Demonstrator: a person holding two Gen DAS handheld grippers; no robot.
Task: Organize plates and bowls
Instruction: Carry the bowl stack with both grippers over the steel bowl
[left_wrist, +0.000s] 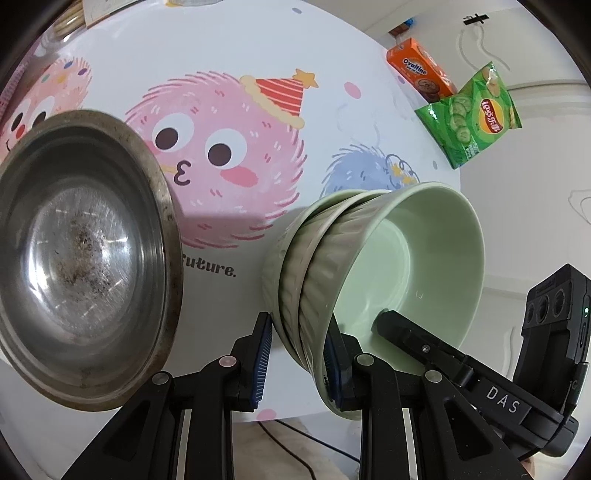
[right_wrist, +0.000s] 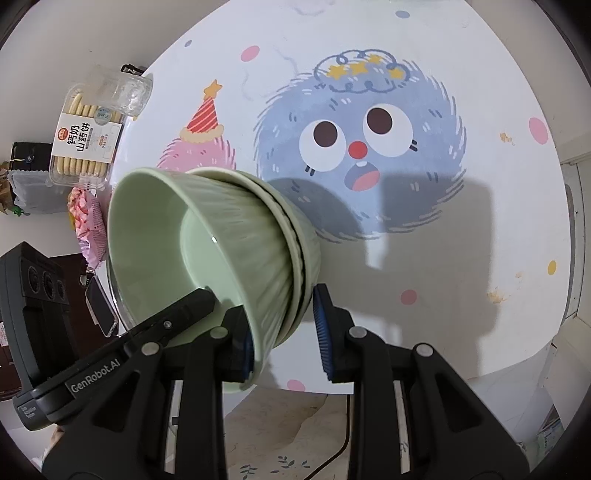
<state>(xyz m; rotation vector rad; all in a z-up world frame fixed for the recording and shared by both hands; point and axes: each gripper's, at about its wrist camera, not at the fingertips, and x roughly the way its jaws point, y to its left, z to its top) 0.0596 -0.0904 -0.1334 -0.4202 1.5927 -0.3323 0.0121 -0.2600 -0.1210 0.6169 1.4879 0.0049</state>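
Over the worktop (left_wrist: 258, 44) — a round white cloth with pink and blue fuzzy cartoon faces is covering it | three nested green bowls (left_wrist: 369, 266) are tilting above its near edge | left hand-held gripper (left_wrist: 295, 354) and right hand-held gripper (right_wrist: 284, 328) are straddling the stacked rims, jaws apart | one steel bowl (left_wrist: 81, 254) is sitting left | Ovaltine box (left_wrist: 417, 70), chip bag (left_wrist: 469, 114) and biscuit tray (right_wrist: 86, 136) are lying nearby.

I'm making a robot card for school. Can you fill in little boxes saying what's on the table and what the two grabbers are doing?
Table: white cloth with fuzzy cartoon monsters
Stack: green ribbed bowls, nested, tipped sideways
Left gripper: jaws astride the stack's rim, open
Right gripper: jaws astride the rim too, open
Metal bowl: beside the stack, speckled inside
Snacks: Ovaltine box, green chips bag, biscuit tray
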